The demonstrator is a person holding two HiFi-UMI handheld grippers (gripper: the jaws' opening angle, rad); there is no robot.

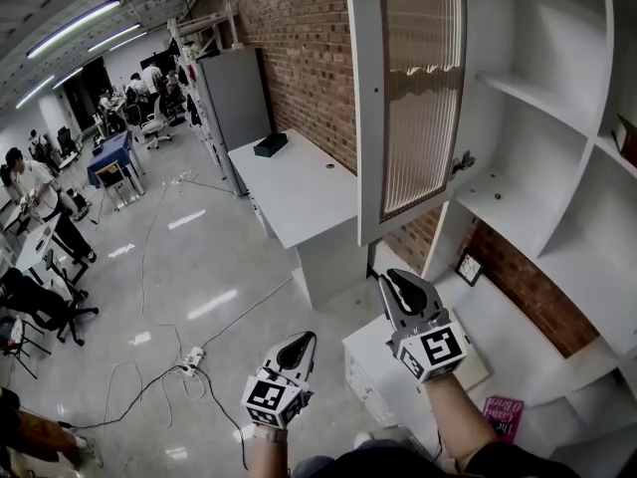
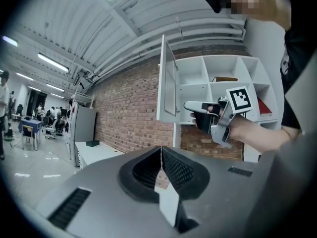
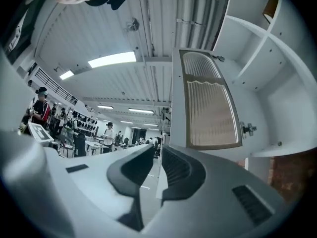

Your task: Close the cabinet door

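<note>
White cabinet door [image 1: 370,108] ajar, right tongs [image 1: 390,280] just below it, left tongs [image 1: 309,341] lower, both closed, empty

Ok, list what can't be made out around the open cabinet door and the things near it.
- cabinet door: its top is cut off by the head view's upper edge, and no view shows whether it has a handle.
- brown item: cut off by the head view's right edge.
- pink book: print too small to read in the head view.
- black box on the desk: too small to identify.
</note>
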